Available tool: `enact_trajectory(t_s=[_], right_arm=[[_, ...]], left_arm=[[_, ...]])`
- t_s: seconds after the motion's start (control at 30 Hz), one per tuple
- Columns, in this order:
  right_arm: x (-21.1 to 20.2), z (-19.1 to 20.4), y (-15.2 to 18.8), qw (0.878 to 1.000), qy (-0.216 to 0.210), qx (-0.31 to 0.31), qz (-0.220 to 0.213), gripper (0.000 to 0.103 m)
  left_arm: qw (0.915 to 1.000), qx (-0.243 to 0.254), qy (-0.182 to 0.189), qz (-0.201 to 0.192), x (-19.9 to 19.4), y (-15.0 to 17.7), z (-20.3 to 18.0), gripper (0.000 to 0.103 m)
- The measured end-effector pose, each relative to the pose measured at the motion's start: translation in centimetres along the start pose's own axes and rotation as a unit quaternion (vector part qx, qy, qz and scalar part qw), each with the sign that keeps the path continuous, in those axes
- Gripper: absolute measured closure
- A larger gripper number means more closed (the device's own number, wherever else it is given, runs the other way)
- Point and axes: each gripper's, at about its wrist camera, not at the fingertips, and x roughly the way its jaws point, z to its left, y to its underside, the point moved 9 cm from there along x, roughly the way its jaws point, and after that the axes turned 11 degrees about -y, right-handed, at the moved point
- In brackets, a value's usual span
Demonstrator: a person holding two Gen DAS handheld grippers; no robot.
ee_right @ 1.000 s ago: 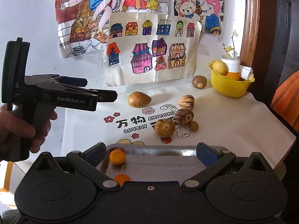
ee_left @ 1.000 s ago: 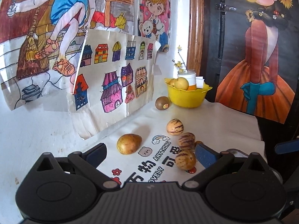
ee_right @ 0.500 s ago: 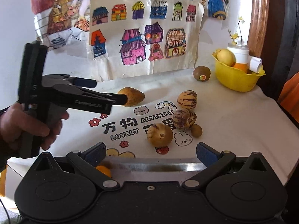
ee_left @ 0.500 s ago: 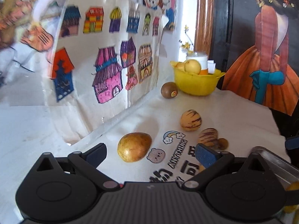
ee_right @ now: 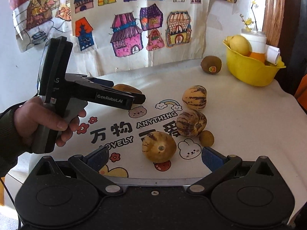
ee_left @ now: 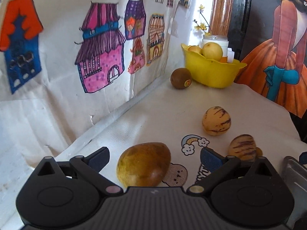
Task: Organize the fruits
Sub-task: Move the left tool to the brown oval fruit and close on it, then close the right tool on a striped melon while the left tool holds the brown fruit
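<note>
The left tongs point(ee_left: 154, 156) are spread wide around a yellow-brown mango point(ee_left: 143, 164) lying on the bench point(ee_left: 153, 111), fingers not touching it. The right tongs point(ee_right: 154, 156) are also spread, holding nothing; a striped pepino melon point(ee_right: 158, 146) lies just ahead between their fingertips.

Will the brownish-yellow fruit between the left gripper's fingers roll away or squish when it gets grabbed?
The brownish-yellow fruit looks egg-shaped with one pointed end, so it would probably wobble rather than roll far. Its skin looks smooth and shiny, so it may slip a little. The left gripper is open around it; it looks firm, though a hard squeeze might bruise it.
</note>
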Motion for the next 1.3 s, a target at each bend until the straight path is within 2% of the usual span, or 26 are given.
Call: enact_trajectory(t_s=[0.1, 0.2, 0.37, 0.47, 0.8, 0.93, 1.1, 1.3], right_arm=[[0.7, -0.2, 0.1, 1.0, -0.001, 0.002, 0.005, 0.0], [1.1, -0.4, 0.2, 1.0, -0.003, 0.004, 0.007, 0.0], [1.6, -0.5, 0.3, 1.0, -0.004, 0.008, 0.008, 0.0], [2.0, -0.5, 0.4, 1.0, -0.006, 0.006, 0.011, 0.0], [3.0, -0.7, 0.1, 1.0, -0.005, 0.01, 0.02, 0.001], [3.2, -0.9, -0.1, 1.0, -0.001, 0.014, 0.02, 0.001], [3.6, -1.1, 0.0, 1.0, 0.002, 0.014, 0.025, 0.001], [3.9, -0.9, 0.0, 1.0, 0.0, 0.012, 0.029, 0.001]], left_arm=[[0.9999, 0.01, 0.007, 0.007, 0.9, 0.2, -0.3, 0.001], [0.9996, 0.023, 0.017, 0.007, 1.2, 0.5, -0.8, 0.011], [0.9993, 0.036, -0.009, -0.006, 0.9, 0.6, -0.4, 0.03], [0.9985, 0.052, -0.017, -0.008, 0.9, 0.6, -0.3, 0.035], [0.9958, 0.086, -0.028, -0.015, 1.1, 0.7, -0.5, 0.038], [0.9947, 0.095, -0.037, -0.006, 2.0, 0.9, -0.4, 0.038], [0.9969, 0.074, -0.028, -0.007, 1.8, 1.0, 0.3, 0.042], [0.9966, 0.076, -0.028, -0.01, 1.5, 1.2, 0.4, 0.042]])
